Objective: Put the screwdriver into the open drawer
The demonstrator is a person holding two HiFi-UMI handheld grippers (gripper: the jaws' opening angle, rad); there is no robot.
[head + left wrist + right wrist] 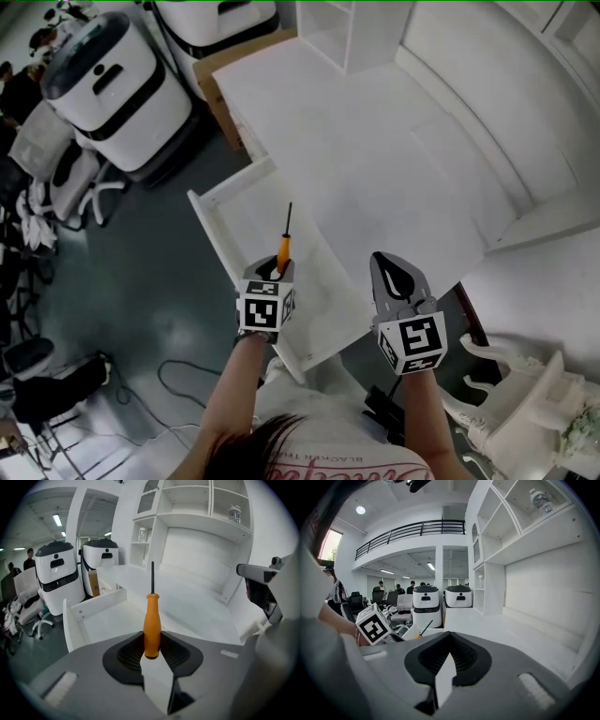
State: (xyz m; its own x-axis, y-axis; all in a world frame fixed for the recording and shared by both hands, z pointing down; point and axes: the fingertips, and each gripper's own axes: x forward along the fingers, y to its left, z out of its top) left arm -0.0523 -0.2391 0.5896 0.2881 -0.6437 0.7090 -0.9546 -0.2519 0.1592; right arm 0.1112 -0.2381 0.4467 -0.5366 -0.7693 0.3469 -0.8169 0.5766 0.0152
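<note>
My left gripper (279,269) (152,652) is shut on the orange handle of the screwdriver (152,625) (284,246). Its thin dark shaft points forward over the open white drawer (234,202) (101,613), which stands pulled out from the white counter. The tool hangs above the drawer's inside, not touching it. My right gripper (395,273) (449,660) hovers to the right, over the counter's front edge, jaws shut with nothing between them. In the right gripper view the screwdriver (423,629) and the left gripper's marker cube (373,623) show at the left.
The white counter (375,159) runs back to a wall with white shelves (187,503). Two white machines (108,89) stand on the dark floor left of the drawer, with chairs beside them. A white ornate object (525,403) sits at lower right. Cables (178,380) lie on the floor.
</note>
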